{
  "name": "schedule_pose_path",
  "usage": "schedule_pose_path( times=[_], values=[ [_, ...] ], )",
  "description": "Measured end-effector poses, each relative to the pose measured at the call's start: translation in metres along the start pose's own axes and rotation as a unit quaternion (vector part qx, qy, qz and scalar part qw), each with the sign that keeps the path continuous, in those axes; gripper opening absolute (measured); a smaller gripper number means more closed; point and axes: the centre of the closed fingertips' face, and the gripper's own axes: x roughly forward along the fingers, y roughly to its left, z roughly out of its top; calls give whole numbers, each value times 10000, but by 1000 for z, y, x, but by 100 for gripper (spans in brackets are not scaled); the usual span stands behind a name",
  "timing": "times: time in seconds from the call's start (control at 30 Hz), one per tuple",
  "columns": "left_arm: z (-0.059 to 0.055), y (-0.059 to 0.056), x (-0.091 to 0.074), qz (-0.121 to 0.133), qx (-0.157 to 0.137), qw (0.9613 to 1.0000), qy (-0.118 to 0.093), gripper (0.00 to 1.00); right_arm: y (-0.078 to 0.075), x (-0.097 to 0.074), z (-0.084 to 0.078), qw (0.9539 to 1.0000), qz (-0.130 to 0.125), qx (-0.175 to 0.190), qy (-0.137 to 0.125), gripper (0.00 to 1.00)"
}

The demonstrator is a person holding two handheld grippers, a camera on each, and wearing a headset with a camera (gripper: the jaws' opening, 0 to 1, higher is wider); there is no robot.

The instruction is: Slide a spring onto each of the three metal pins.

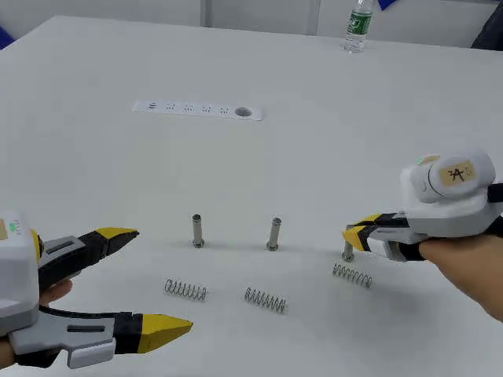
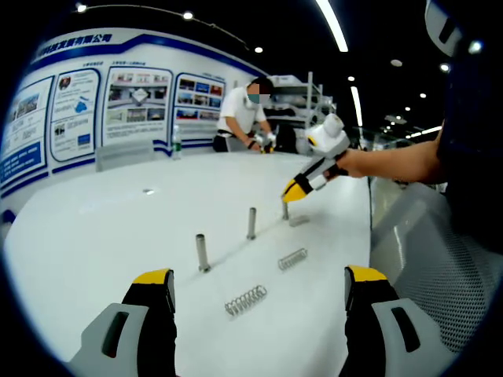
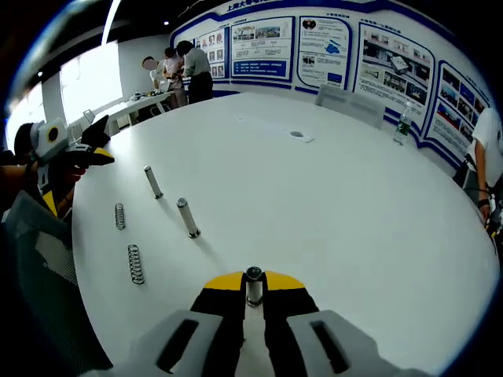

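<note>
Three springs point(image 1: 265, 299) are lying unthreaded near the desk's point(image 1: 314, 157) front edge; my right gripper point(image 1: 354, 234) is clenching the rightmost pin point(image 3: 253, 287), my left gripper point(image 1: 157, 278) gaping, probably needing a spring next.

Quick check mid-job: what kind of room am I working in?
Likely a showroom or training hall: display boards line the wall, the work sits on a big white table, and other people stand nearby.

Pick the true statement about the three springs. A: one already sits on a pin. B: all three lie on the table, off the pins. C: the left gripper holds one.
B: the left spring, middle spring and right spring lie flat on the table; the left gripper is open, empty.
</note>
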Motion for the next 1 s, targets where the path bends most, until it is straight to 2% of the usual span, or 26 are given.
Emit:
schedule_pose_path(
  times=[0.47, 0.57, 0.7, 1.0],
  values=[
    [1, -2, -1, -19, 18, 10000, 29, 90, -5, 1, -6, 9999, -2, 9, 107, 9],
    [1, -3, 0, -32, 28, 10000, 46, 90, -7, 4, -4, 9999, 8, -93, 95, 9],
    [3, -3, 0, -41, 43, 10000, 58, 90, -10, 8, -1, 10000, 26, -20, 35, 9],
    [3, -3, 0, -29, 39, 10000, 43, 90, -6, 12, 2, 9999, 43, -137, 16, 9]
  ],
)
